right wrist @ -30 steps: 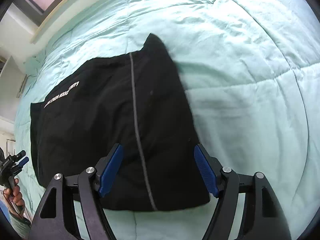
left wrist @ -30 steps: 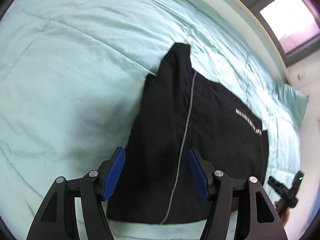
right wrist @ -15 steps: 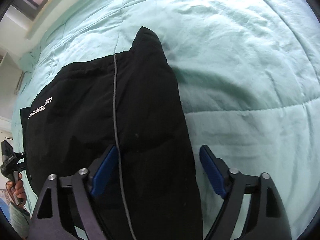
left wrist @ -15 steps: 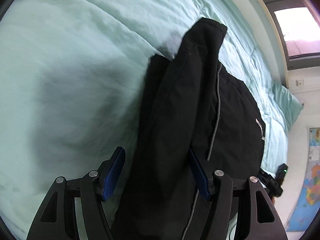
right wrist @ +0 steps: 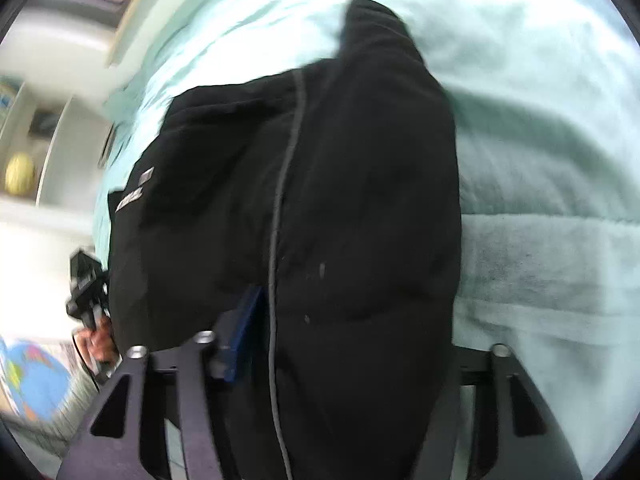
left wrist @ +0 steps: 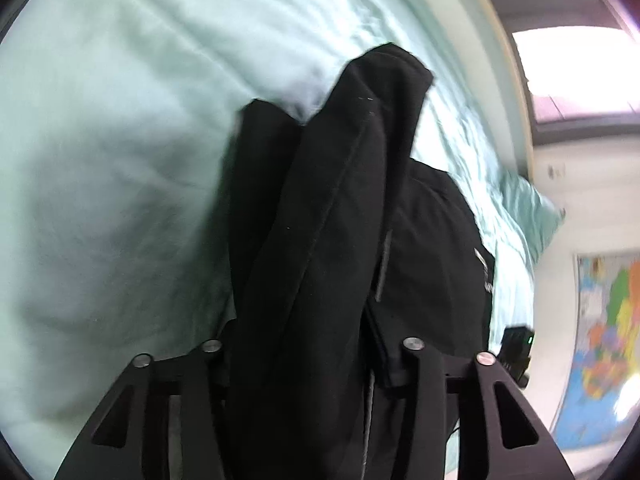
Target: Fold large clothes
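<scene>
A black garment (left wrist: 340, 200) with a thin grey stripe and white lettering lies folded on the mint green quilt (left wrist: 120, 160). My left gripper (left wrist: 308, 344) is closing its jaws on the garment's near edge. The cloth is bunched into a raised ridge between them and hides the pads. In the right wrist view the same garment (right wrist: 360, 160) fills the gap of my right gripper (right wrist: 352, 332), whose jaws are also closing. Only its left blue pad (right wrist: 244, 320) shows, pressed against the fabric. The left gripper (right wrist: 86, 284) and the hand holding it appear at the garment's far left.
The quilt (right wrist: 540, 160) spreads wide around the garment. A pillow (left wrist: 524, 212) lies at the bed's end under a window (left wrist: 572, 68). A coloured map (left wrist: 600, 340) hangs on the wall. A shelf with a yellow ball (right wrist: 18, 172) and a globe (right wrist: 32, 380) stand beside the bed.
Both grippers have come down onto the garment's near edge and their jaws have narrowed. The flat cloth has bunched up into ridges between the fingers.
</scene>
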`<state>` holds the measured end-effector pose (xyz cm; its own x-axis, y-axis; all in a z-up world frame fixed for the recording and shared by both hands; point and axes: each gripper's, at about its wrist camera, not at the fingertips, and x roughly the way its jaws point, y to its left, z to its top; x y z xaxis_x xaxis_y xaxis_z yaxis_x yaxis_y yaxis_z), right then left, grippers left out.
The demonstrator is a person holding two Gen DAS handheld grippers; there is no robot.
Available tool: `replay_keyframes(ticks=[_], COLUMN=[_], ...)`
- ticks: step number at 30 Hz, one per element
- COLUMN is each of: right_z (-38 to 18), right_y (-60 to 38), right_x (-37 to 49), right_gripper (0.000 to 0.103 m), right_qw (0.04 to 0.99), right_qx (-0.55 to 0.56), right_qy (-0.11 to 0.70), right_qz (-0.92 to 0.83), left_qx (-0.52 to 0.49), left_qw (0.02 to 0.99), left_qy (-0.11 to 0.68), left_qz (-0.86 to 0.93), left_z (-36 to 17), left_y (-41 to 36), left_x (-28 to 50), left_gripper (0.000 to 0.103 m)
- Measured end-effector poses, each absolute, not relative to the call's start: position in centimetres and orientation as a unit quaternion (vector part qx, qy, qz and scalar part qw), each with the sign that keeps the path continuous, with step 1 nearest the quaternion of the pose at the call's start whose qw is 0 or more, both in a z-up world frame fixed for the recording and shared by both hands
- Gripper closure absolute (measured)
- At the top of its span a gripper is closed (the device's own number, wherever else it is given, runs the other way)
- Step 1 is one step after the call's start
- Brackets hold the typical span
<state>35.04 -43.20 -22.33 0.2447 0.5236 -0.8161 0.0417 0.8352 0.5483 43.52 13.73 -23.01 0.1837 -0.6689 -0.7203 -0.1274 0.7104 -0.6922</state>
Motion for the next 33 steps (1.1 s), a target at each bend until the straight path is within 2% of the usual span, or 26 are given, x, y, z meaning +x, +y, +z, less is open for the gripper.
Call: replay_keyframes(ticks=[3,6,8,9,10,12,14,17,22,26,29,33], right_z=[-23.4,-25.0,-25.5,-25.2,-24.7,-23.8,-22.0,-18.0,-11.3,-6.9,-5.0,-5.1], right_y=[-42.8,-42.7,-42.7,-42.3,-42.2,-41.6,-41.2,-39.6,-37.3,-37.9,-38.3,-37.7], right_x=[36.3,37.8,37.8,37.6,37.2,36.6,35.3,32.6,27.1,21.5,18.1,14.5], right_gripper=[0.042,0.034,0.031,0.03,0.032,0.045,0.061,0.067,0.069,0.069,0.069,0.069], right_qw=[0.738,0.722,0.72,0.726,0.732,0.748,0.768,0.802,0.842,0.858,0.862,0.854], right_qx=[0.236,0.262,0.276,0.269,0.262,0.25,0.235,0.203,0.18,0.188,0.183,0.172], right_qy=[0.605,0.612,0.611,0.608,0.605,0.594,0.575,0.54,0.484,0.456,0.455,0.479], right_qz=[0.182,0.19,0.181,0.175,0.17,0.161,0.156,0.156,0.158,0.142,0.13,0.108], left_qx=[-0.34,-0.377,-0.357,-0.341,-0.327,-0.314,-0.308,-0.307,-0.277,-0.274,-0.267,-0.264], left_qw=[0.678,0.655,0.675,0.688,0.701,0.718,0.736,0.759,0.788,0.793,0.789,0.773], left_qy=[0.619,0.626,0.621,0.618,0.614,0.602,0.58,0.537,0.474,0.445,0.444,0.47], left_qz=[-0.204,-0.192,-0.174,-0.166,-0.16,-0.156,-0.165,-0.204,-0.279,-0.313,-0.329,-0.335], left_z=[-23.8,-25.3,-24.7,-24.1,-23.3,-21.9,-19.3,-14.5,-5.4,-1.0,0.4,-0.7], left_y=[14.1,14.4,13.9,13.5,13.1,13.0,12.5,11.3,8.1,8.1,7.7,7.5], left_x=[43.9,44.6,44.4,44.2,43.8,43.4,42.7,41.2,37.4,34.1,31.4,28.1], left_gripper=[0.055,0.046,0.045,0.049,0.052,0.066,0.073,0.077,0.077,0.077,0.077,0.077])
